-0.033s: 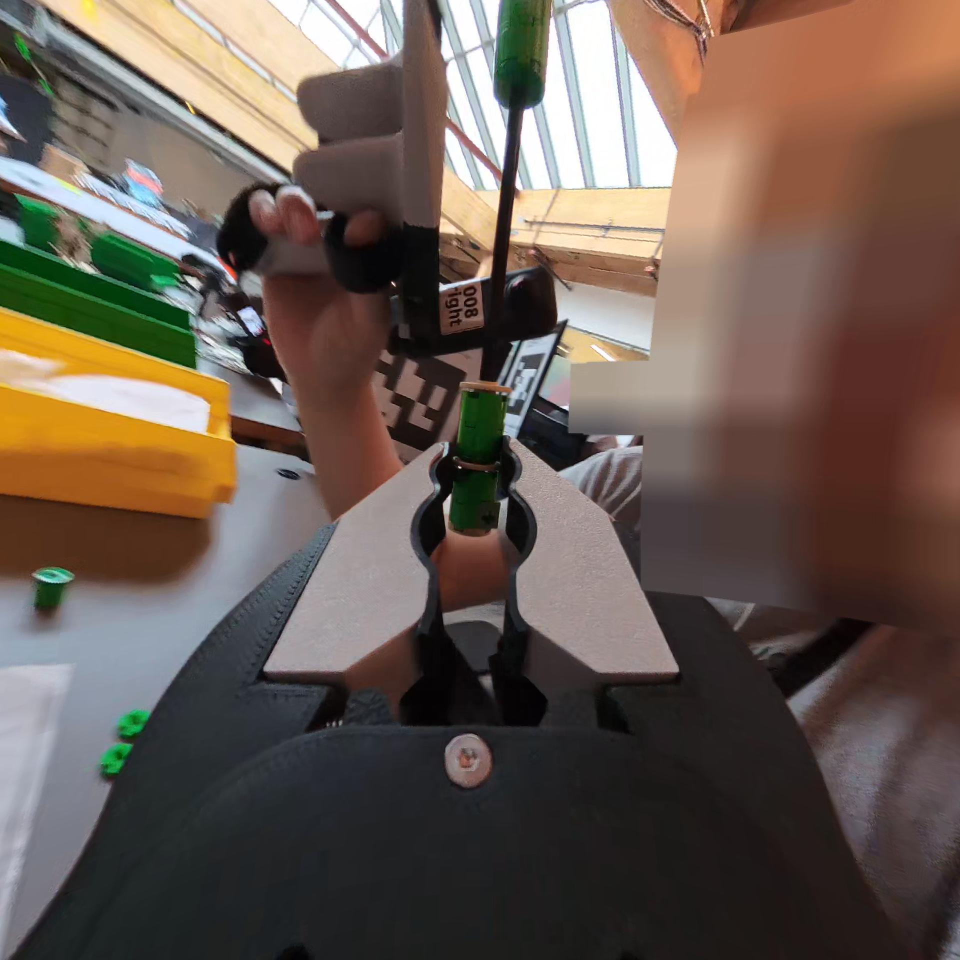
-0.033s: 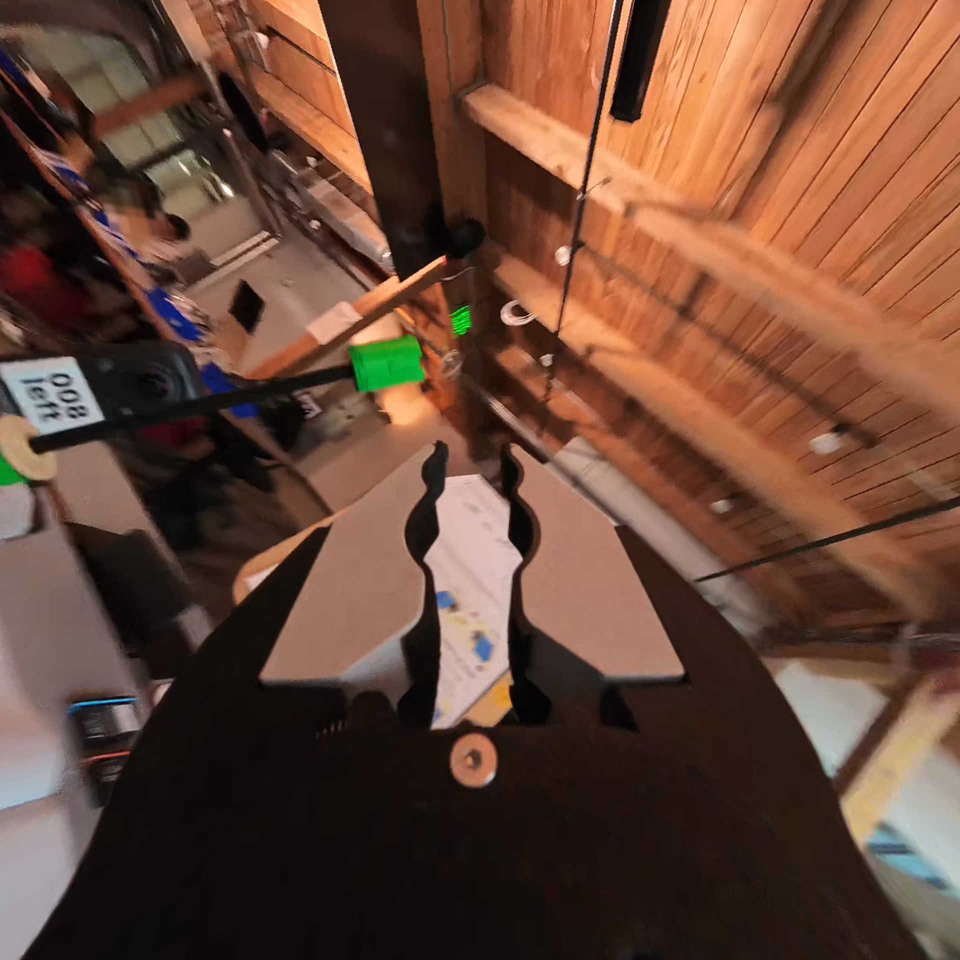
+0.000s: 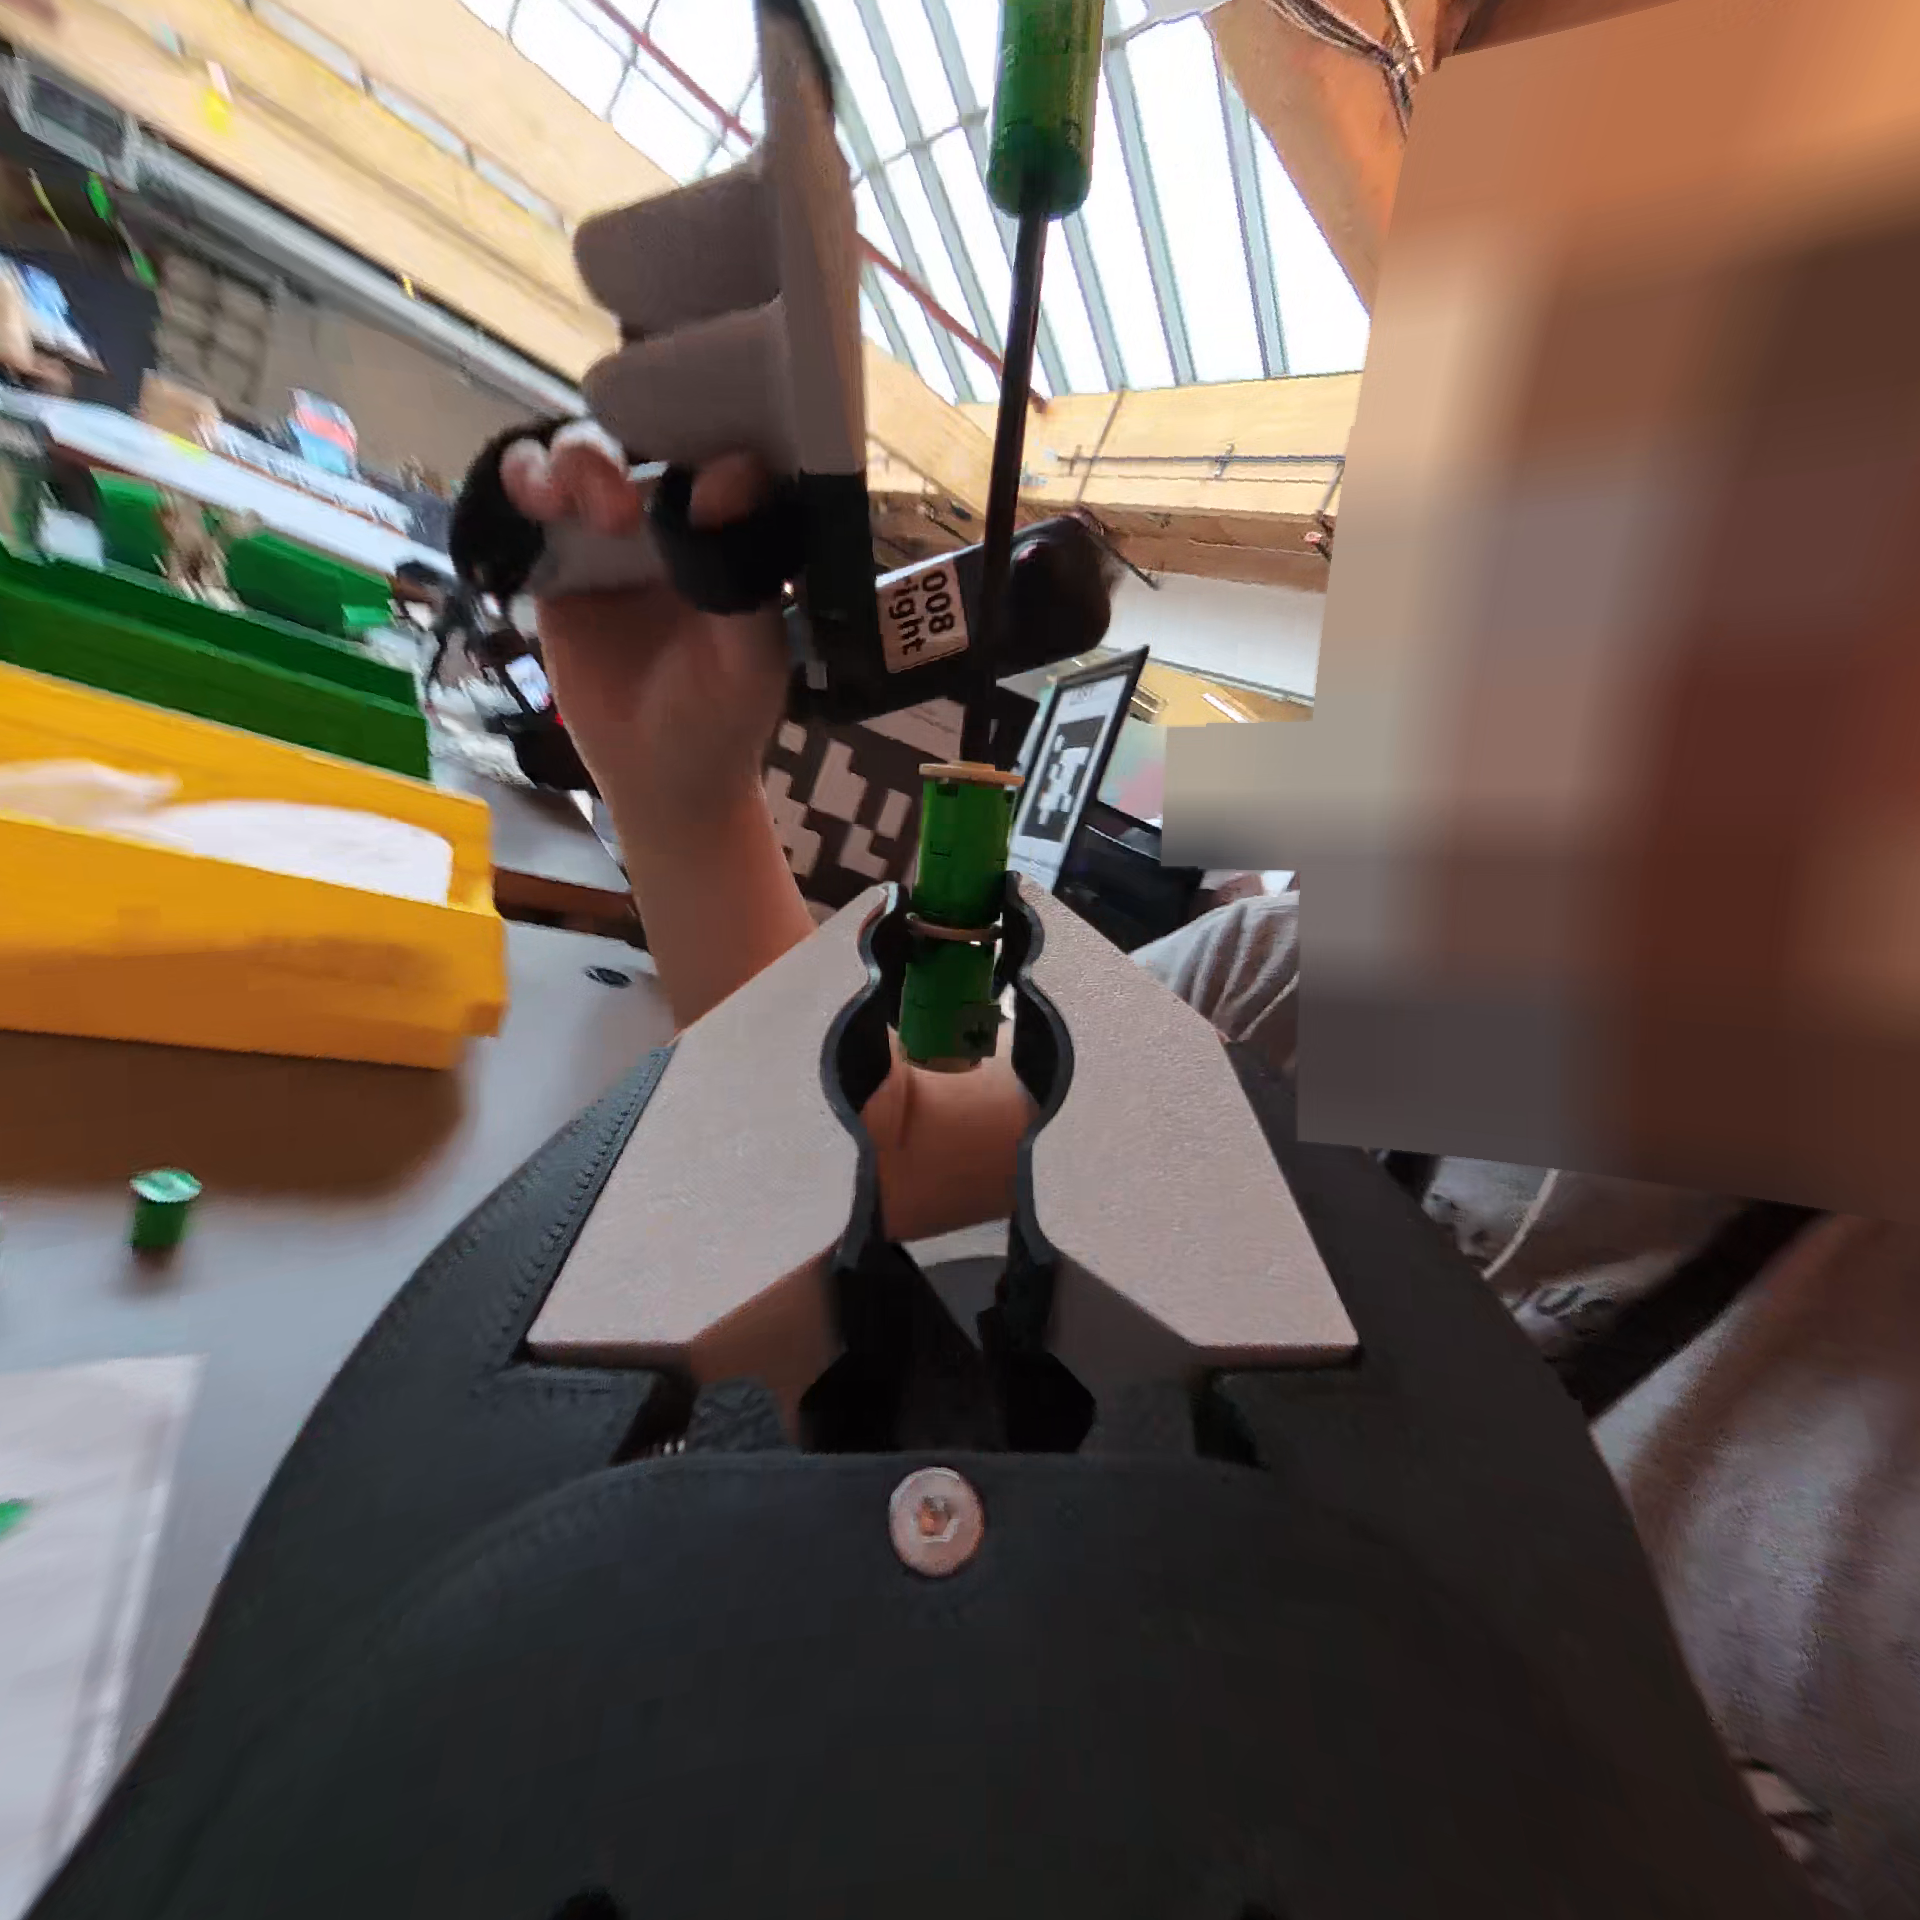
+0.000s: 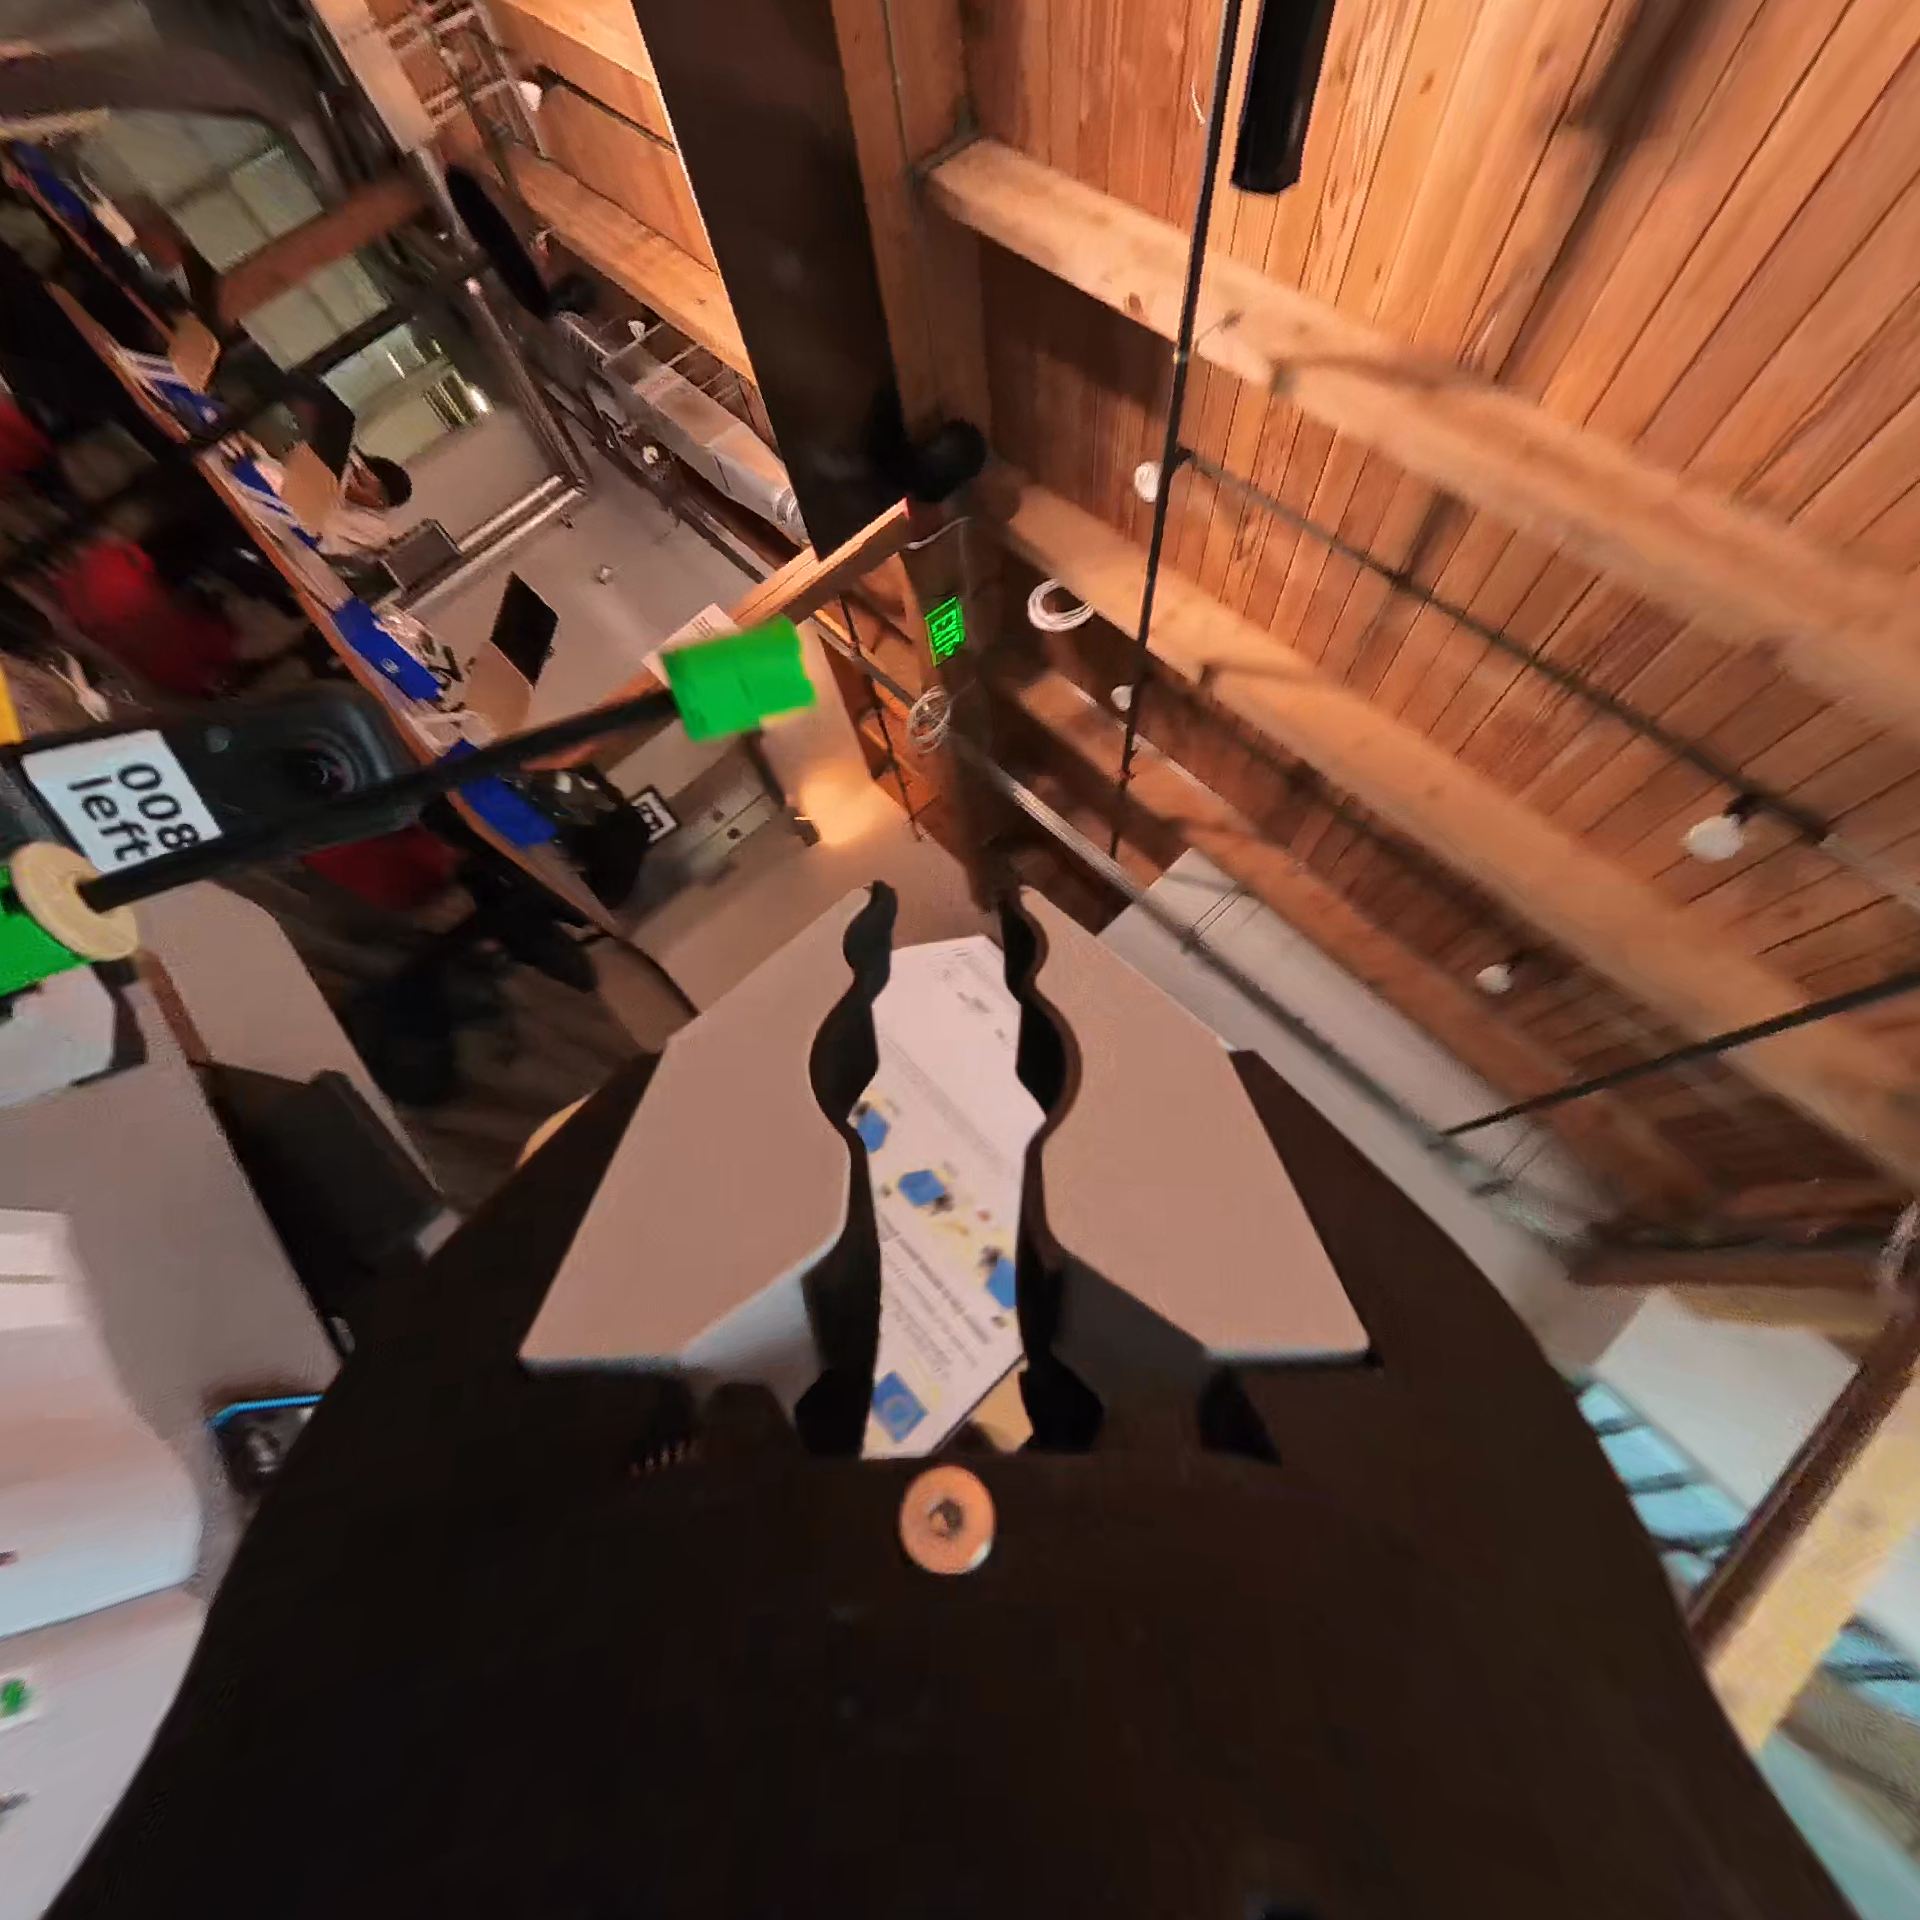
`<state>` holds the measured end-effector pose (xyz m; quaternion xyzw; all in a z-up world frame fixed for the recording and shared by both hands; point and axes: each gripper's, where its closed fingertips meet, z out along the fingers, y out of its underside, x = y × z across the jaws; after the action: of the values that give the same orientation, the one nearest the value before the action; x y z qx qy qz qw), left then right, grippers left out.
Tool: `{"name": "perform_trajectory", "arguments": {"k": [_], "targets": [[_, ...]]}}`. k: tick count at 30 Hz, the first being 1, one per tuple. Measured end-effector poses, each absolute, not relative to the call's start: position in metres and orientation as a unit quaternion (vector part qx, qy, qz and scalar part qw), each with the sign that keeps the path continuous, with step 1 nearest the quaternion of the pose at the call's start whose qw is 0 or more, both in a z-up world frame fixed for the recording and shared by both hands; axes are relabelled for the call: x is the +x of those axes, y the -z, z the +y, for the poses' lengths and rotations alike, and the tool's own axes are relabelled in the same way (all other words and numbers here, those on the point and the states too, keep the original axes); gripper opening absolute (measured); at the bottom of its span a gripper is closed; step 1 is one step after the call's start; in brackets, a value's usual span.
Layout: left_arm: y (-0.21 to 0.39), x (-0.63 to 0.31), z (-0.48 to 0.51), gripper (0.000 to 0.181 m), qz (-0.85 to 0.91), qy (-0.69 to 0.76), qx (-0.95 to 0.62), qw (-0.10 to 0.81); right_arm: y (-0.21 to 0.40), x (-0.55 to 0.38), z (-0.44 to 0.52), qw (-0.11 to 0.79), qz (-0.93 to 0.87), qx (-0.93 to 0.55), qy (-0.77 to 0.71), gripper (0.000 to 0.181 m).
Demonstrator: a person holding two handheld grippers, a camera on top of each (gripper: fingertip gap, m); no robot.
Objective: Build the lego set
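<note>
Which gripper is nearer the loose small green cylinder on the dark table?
Left, probably. The left gripper, shut on the green stacked stem, is above the table near the small green cylinder; the right gripper is raised higher, pointing upward.

Place: workshop or maker hall
Roof: skylight [image 3: 1164, 208] between timber beams [image 3: 1195, 468]
Walls: wood planks [image 4: 1558, 312]
Benches: parts bins, yellow [image 3: 239, 935] and green [image 3: 208, 675]
</note>
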<state>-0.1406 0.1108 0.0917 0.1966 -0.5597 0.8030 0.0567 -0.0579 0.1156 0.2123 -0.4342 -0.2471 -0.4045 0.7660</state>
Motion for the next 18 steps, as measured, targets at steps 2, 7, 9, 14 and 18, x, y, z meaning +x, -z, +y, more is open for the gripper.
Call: {"name": "perform_trajectory", "arguments": {"k": [2, 7, 9, 14, 18], "targets": [[-0.092, -0.136, 0.116, 0.015, -0.558, -0.807, 0.194, 0.01, -0.213, -0.052, 0.114, 0.777, -0.233, -0.453, 0.37, 0.016], [-0.077, -0.116, 0.131, 0.015, -0.582, -0.774, 0.215, -0.129, -0.2, -0.064, 0.119, 0.788, -0.241, -0.538, 0.181, 0.021], [-0.075, -0.112, 0.136, 0.015, -0.577, -0.772, 0.211, -0.166, -0.193, -0.079, 0.119, 0.778, -0.259, -0.564, 0.096, 0.026], [-0.067, -0.106, 0.147, 0.015, -0.583, -0.743, 0.197, -0.262, -0.185, -0.101, 0.116, 0.753, -0.273, -0.598, -0.026, 0.04], [-0.065, -0.106, 0.147, 0.015, -0.6, -0.705, 0.172, -0.337, -0.187, -0.115, 0.114, 0.748, -0.27, -0.602, -0.078, 0.044]]}}
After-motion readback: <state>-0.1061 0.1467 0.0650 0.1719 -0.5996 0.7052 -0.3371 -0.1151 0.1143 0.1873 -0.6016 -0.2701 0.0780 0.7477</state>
